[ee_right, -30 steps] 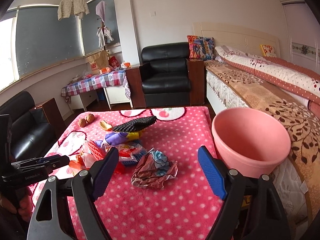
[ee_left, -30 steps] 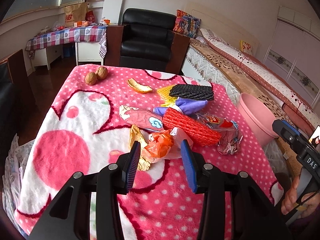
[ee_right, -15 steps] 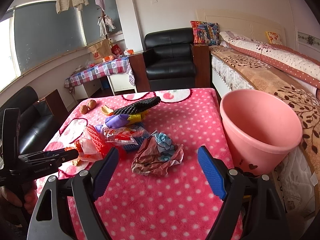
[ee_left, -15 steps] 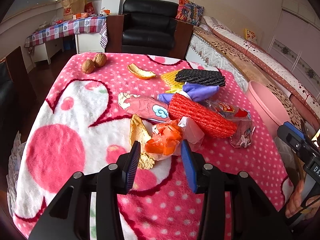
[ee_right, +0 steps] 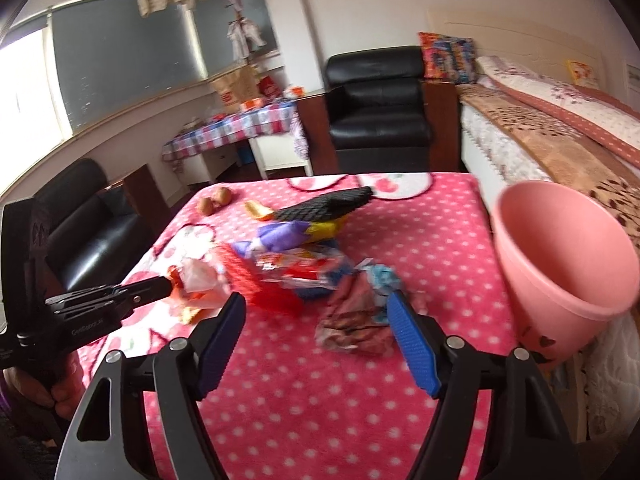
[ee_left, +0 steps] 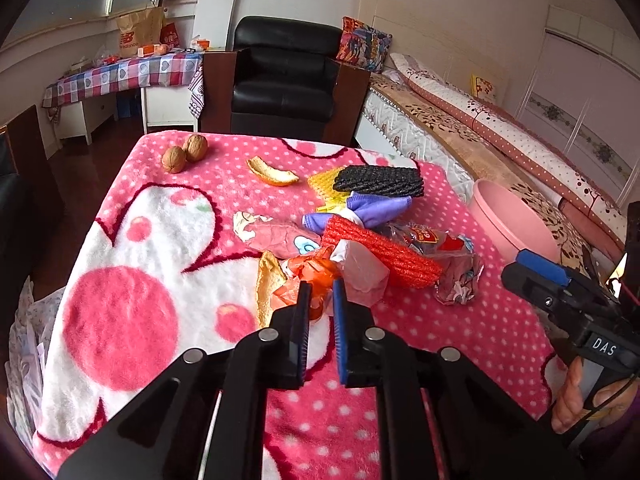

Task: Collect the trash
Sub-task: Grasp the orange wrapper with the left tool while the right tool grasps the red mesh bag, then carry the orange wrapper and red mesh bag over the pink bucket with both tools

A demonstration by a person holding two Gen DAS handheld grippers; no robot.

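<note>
Left gripper [ee_left: 320, 300] pinches orange wrapper [ee_left: 310, 276] mid-blanket [ee_left: 120, 280], ready for lift to pink bin [ee_right: 560, 256]; right gripper [ee_right: 316, 320] spread wide over crumpled wrapper [ee_right: 352, 320].

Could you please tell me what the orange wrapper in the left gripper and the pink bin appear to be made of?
Orange wrapper: thin plastic film, by its crinkles and translucent sheen, pinched by the left gripper. Pink bin: apparently rigid moulded plastic, with a smooth matte wall and a rolled rim.
</note>
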